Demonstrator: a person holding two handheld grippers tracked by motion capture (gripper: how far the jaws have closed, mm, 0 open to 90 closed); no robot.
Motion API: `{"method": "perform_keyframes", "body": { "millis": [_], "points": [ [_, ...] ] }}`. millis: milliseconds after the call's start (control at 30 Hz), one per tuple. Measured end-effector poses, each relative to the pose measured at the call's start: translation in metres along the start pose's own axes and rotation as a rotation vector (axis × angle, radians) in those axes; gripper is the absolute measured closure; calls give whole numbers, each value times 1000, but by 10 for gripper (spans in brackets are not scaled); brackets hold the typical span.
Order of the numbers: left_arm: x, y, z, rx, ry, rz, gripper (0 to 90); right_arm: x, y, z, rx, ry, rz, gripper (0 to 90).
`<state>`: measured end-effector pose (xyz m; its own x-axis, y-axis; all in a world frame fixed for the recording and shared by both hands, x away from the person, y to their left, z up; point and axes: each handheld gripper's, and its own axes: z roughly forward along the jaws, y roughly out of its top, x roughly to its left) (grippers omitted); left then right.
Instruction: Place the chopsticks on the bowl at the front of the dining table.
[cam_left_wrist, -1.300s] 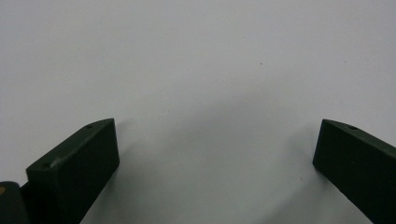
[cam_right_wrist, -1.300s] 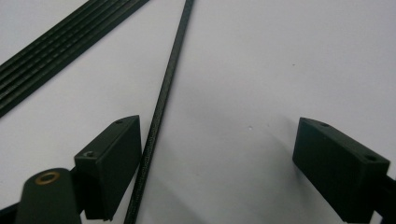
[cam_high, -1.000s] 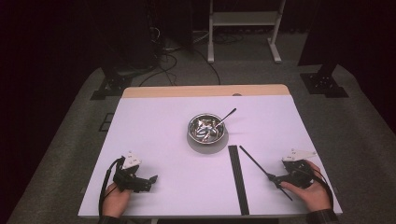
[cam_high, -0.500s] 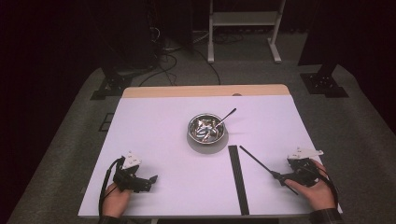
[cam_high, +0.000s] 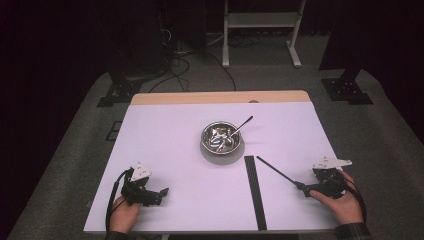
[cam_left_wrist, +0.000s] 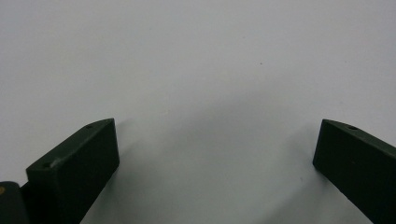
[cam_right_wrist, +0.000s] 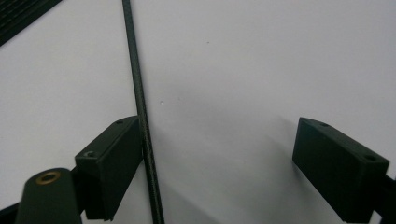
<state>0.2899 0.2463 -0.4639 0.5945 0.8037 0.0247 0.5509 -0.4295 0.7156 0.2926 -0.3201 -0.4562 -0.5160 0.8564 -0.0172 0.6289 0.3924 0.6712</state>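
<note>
A thin black rod (cam_high: 275, 170) lies slanted on the white table (cam_high: 165, 145), right of centre. Its near end reaches my right gripper (cam_high: 304, 190), which a hand holds at the table's right front. In the right gripper view the rod (cam_right_wrist: 140, 107) runs along the inner face of the left jaw, and my right gripper (cam_right_wrist: 219, 123) stands open with the other jaw far off. At the left front, my left gripper (cam_high: 159, 196) rests in a hand. The left gripper (cam_left_wrist: 217, 128) is open over bare table.
A metal bowl (cam_high: 220, 138) holding small metal pieces stands mid-table, with a spoon handle (cam_high: 244, 122) sticking out to the upper right. A flat black strip (cam_high: 255, 192) lies lengthwise between bowl and front edge. A wooden band (cam_high: 220, 97) borders the far edge.
My right gripper and hand have shifted to the right along the front of the table. The rod stays on the table. The left gripper has not moved.
</note>
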Motion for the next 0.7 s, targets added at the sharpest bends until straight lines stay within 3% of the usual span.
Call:
{"method": "perform_keyframes", "body": {
  "millis": [300, 700],
  "points": [
    [0, 0, 0, 0, 0, 0, 0, -5, -2, -2, -7, -1, 20, 143],
    [0, 0, 0, 0, 0, 0, 0, 8, 13, 6, -31, 57, -8, 143]
  ]
}}
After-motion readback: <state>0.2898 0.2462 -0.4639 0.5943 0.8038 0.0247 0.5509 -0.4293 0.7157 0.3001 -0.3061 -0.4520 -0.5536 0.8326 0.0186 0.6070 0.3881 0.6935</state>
